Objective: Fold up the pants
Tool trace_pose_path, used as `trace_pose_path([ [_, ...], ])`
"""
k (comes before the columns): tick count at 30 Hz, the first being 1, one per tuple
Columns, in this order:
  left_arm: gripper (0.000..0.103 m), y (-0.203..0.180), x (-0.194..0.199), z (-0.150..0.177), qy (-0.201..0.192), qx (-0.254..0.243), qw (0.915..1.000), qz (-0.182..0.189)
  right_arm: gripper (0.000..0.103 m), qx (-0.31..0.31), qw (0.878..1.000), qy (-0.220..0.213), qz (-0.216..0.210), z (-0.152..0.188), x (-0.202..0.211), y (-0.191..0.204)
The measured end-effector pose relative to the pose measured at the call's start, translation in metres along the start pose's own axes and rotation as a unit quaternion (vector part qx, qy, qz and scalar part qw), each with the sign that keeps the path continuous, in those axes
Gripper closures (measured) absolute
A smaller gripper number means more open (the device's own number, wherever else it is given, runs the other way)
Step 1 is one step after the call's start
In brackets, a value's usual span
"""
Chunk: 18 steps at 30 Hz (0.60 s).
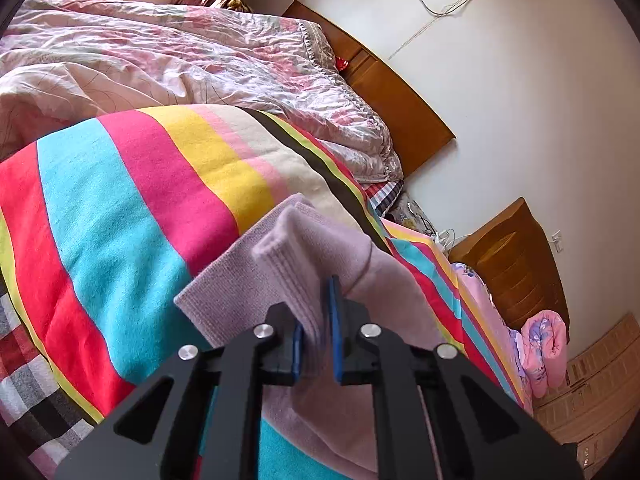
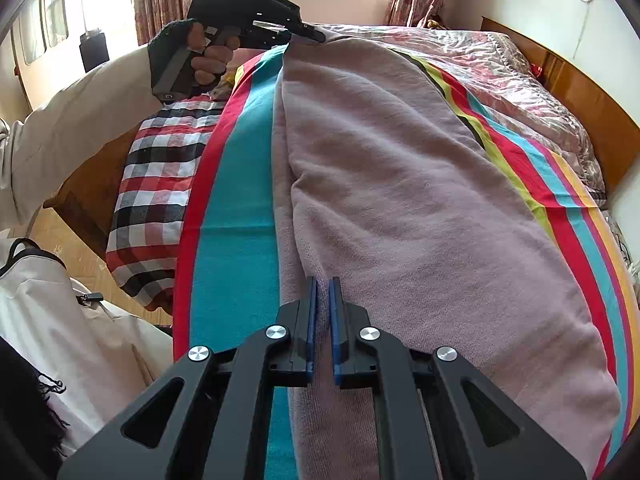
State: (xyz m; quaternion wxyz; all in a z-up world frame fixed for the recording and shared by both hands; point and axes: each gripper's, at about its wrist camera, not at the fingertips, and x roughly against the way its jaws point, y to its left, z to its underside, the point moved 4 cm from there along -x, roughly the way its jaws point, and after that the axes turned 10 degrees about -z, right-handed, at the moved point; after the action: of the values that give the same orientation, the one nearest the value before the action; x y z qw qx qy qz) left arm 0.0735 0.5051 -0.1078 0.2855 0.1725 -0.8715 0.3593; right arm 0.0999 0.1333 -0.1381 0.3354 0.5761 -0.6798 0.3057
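Note:
Mauve knit pants (image 2: 400,200) lie lengthwise on a striped blanket (image 2: 232,240) on the bed. My left gripper (image 1: 318,312) is shut on one end of the pants (image 1: 304,248), which bunches up between the blue pads. In the right wrist view the left gripper (image 2: 308,36) holds the far end of the pants, lifted a little. My right gripper (image 2: 323,300) is shut on the near end of the pants, its blue pads almost together with the fabric edge between them.
A pink floral quilt (image 1: 180,52) lies heaped beyond the blanket. A wooden headboard (image 1: 396,92) and a wooden nightstand (image 1: 516,264) stand by the white wall. A plaid sheet (image 2: 156,184) hangs over the bed's left side. A white jacket (image 2: 60,320) is at lower left.

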Motion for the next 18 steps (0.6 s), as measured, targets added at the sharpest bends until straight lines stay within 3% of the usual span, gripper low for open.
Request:
trace_pose_path([
  [3,0.097,-0.024,0.017,-0.010,-0.026,-0.049,0.9985,0.000,0.100,-0.009,0.999,-0.035,-0.005,-0.006,0.016,-0.002],
  [5,0.097,-0.044,0.039,-0.020,-0.056,-0.078,0.9951,0.025,0.100,-0.008,0.998,-0.057,-0.018,-0.013,0.034,-0.001],
  [7,0.097,-0.051,0.050,-0.023,-0.076,-0.099,0.9920,0.017,0.100,0.004,0.998,-0.056,-0.027,-0.015,0.042,0.004],
  [11,0.097,0.004,0.000,-0.009,-0.008,-0.048,0.9972,-0.056,0.099,0.022,0.999,0.001,-0.040,0.002,0.011,0.012],
  [13,0.097,0.025,-0.013,0.004,0.009,-0.032,0.9976,-0.060,0.099,0.013,0.999,0.002,-0.043,0.006,0.003,0.011],
  [18,0.092,0.030,-0.008,0.006,-0.006,-0.027,0.9985,-0.047,0.098,0.017,0.999,0.009,-0.034,0.004,0.006,0.011],
])
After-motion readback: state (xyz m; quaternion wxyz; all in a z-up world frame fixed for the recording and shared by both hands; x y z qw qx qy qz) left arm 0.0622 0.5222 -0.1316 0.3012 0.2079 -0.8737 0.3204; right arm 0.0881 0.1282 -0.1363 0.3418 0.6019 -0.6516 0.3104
